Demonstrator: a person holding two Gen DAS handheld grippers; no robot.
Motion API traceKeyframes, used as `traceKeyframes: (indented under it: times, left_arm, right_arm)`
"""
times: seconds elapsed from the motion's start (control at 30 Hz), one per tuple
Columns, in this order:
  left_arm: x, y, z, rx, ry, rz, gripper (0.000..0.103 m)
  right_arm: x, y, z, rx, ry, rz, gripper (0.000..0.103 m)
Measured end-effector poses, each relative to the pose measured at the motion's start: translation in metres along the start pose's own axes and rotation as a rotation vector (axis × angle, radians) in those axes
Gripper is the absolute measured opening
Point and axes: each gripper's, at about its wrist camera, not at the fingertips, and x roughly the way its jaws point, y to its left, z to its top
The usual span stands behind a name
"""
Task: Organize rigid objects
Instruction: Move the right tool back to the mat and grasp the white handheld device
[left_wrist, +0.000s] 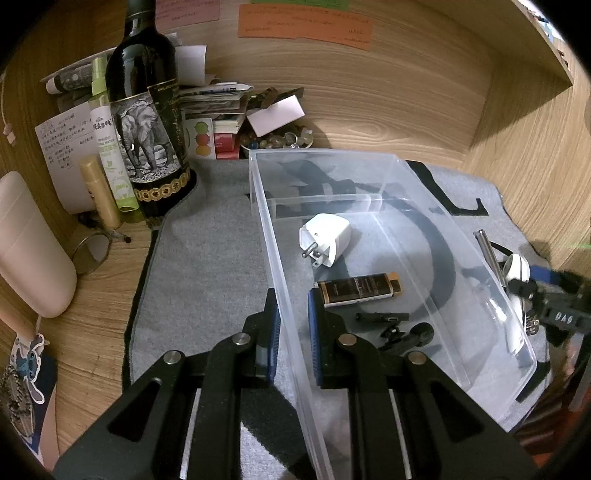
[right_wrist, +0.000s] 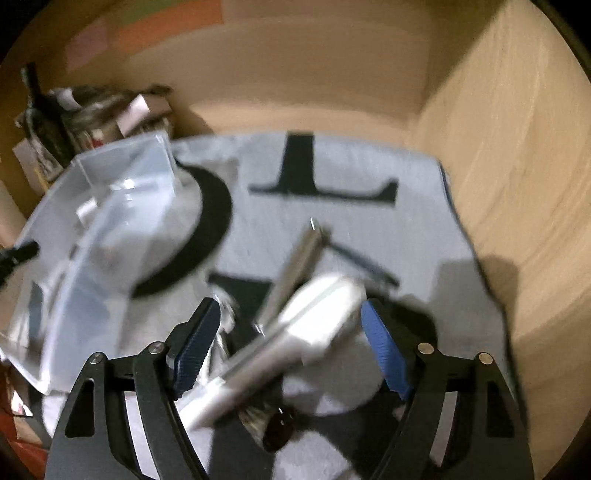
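Observation:
A clear plastic bin (left_wrist: 458, 236) stands on a grey mat (left_wrist: 207, 258). Inside lie a white plug adapter (left_wrist: 325, 236), a brown and gold lighter (left_wrist: 358, 290) and small black parts (left_wrist: 391, 325). My left gripper (left_wrist: 291, 332) is shut on the bin's near left wall. In the blurred right wrist view, my right gripper (right_wrist: 288, 343) is open just above a white oblong object (right_wrist: 317, 317) and a silver metal rod (right_wrist: 295, 266) on the mat, to the right of the bin (right_wrist: 92, 236). The right gripper also shows in the left wrist view (left_wrist: 532, 291).
A dark wine bottle (left_wrist: 147, 122), spray bottle (left_wrist: 110, 147), stacked papers and small clutter (left_wrist: 221, 110) stand at the back left. A pale rounded container (left_wrist: 29, 251) lies at the left. Wooden walls (left_wrist: 517, 155) close in the back and right.

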Motion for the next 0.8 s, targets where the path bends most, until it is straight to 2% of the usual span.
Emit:
traceKeyframes:
  times: [0.07,0.17,0.23,0.33,0.4,0.63,0.8]
  left_arm:
    - [0.000,0.000,0.000,0.002,0.000,0.002,0.014]
    - [0.000,-0.001,-0.001,0.002,0.000,0.005,0.014]
    - [0.000,-0.001,-0.001,0.002,-0.001,0.004,0.014]
    - [0.000,-0.001,-0.001,-0.001,-0.001,0.005,0.014]
    - [0.000,-0.001,-0.001,-0.004,0.000,0.005,0.014]
    - [-0.001,-0.003,-0.001,-0.002,-0.001,0.008,0.014]
    - [-0.001,-0.003,-0.001,-0.003,0.001,0.010,0.014]
  right_arm:
    - [0.005,-0.007,-0.007,0.027,0.017,0.000,0.077]
    - [0.006,-0.021,-0.011,0.094,0.017,0.057,0.076]
    - [0.008,-0.025,-0.012,0.108,0.011,0.065,0.075]
    - [0.015,-0.033,-0.013,0.144,0.015,0.110,0.061]
    - [0.018,-0.036,-0.012,0.165,0.012,0.117,0.058]
    - [0.030,-0.027,-0.004,0.134,0.001,0.073,0.038]
    - [0.031,-0.024,0.003,0.115,-0.009,0.094,0.037]
